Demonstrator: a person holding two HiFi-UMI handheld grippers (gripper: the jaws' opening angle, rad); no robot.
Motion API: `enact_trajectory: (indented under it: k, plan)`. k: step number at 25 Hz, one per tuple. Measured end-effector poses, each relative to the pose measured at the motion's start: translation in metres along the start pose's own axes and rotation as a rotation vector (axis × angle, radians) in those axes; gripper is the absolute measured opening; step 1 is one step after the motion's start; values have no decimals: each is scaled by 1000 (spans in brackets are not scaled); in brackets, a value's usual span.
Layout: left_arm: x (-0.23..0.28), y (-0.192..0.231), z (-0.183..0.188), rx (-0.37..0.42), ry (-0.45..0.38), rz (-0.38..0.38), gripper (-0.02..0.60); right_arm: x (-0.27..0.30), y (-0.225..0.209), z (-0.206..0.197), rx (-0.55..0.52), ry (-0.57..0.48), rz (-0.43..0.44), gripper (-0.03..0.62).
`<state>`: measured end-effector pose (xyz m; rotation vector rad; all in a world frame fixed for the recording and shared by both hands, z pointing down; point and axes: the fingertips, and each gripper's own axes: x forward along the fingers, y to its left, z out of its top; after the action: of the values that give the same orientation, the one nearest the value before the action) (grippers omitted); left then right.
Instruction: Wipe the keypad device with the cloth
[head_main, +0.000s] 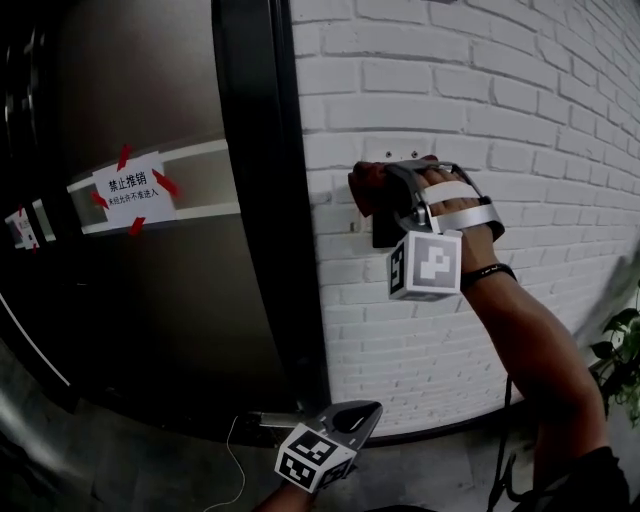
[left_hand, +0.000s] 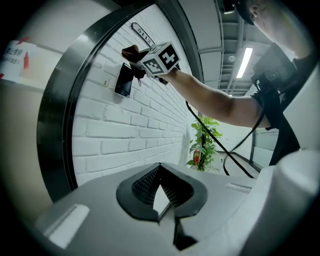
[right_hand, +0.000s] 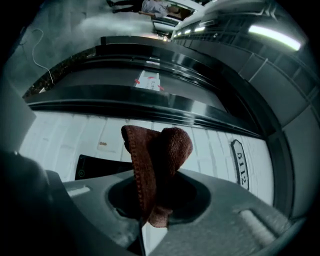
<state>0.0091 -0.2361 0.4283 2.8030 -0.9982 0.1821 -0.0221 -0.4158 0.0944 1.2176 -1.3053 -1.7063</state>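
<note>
Right claw (right_hand: 150, 212) was clamped on the bunched brown cloth (right_hand: 157, 155), which sat at the keypad device (right_hand: 94, 167) on the brick wall (right_hand: 65, 140); contact unclear. Wiping judged barely begun, most of the face left to do. Left claw (left_hand: 161, 192), closed and empty, hung well below the device.

All three views face the brick wall (head_main: 450, 80), sharing the keypad device (left_hand: 123, 81).
</note>
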Motion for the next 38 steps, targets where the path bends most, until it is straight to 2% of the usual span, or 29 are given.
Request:
enact_trajectory:
  k: [5,8,12,38]
  plan:
    - [-3,5,1,0,-5,17,16,21,8,-9,-2,50,8,55]
    - [-9,9,-1,-10,-3,28,17,30,20,-10,13,51,-7,55]
    - [-10,15,1,1,-10,47,16,26,13,-5,14,52,-19,55]
    - [-8,9,-1,-14,-4,29,17,16,38,-7,28,45,6,54]
